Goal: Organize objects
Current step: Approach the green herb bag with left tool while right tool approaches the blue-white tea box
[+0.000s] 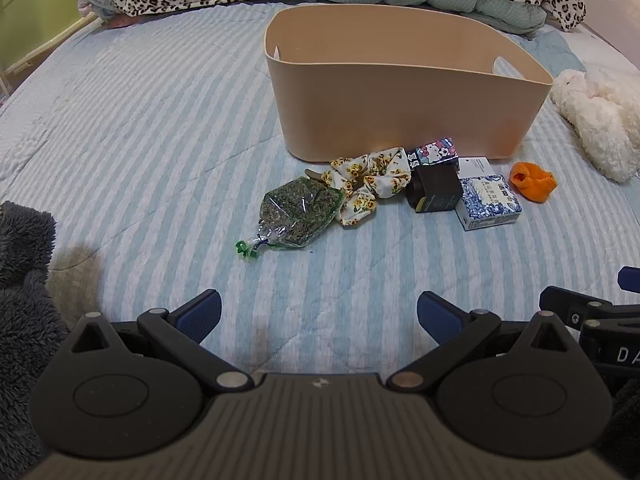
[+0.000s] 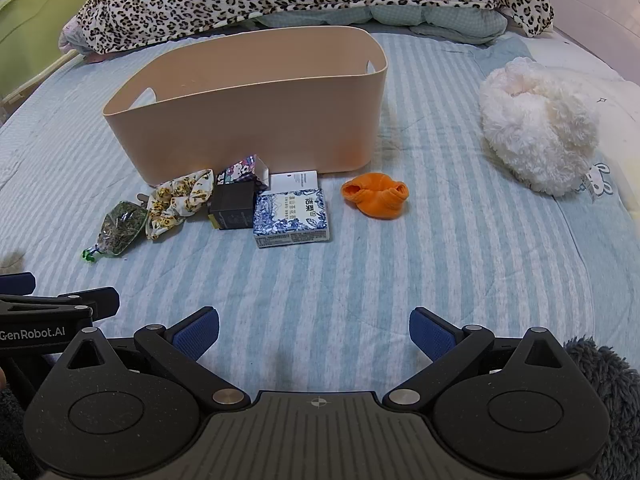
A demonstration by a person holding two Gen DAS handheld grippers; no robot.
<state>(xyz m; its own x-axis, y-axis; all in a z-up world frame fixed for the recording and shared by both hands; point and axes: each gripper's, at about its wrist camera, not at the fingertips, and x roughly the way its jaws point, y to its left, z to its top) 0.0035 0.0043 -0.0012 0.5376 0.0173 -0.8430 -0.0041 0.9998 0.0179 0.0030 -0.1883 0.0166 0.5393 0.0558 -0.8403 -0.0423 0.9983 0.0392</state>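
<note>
1. Striped blue-and-white bed [image 1: 160,128] carries everything; nothing looks packed yet.
2. Beige bin [image 1: 400,120] stands upright past the clutter, with nothing visible inside it, likely the goal.
3. White plush toy [image 2: 536,128] lies well apart, right of the bin.
4. Left gripper [image 1: 319,312] and right gripper [image 2: 314,330] hover low over the bed, jaws wide apart, holding nothing.
5. Blue-patterned box [image 2: 290,216] touches the black box [image 2: 234,206]; take it by its free sides.
6. Floral scrunchie [image 1: 370,180] and herb bag [image 1: 298,212] suit the left gripper; pinch the soft middle.
7. Orange cloth [image 2: 376,196] sits alone, the easiest first pick for the right.
</note>
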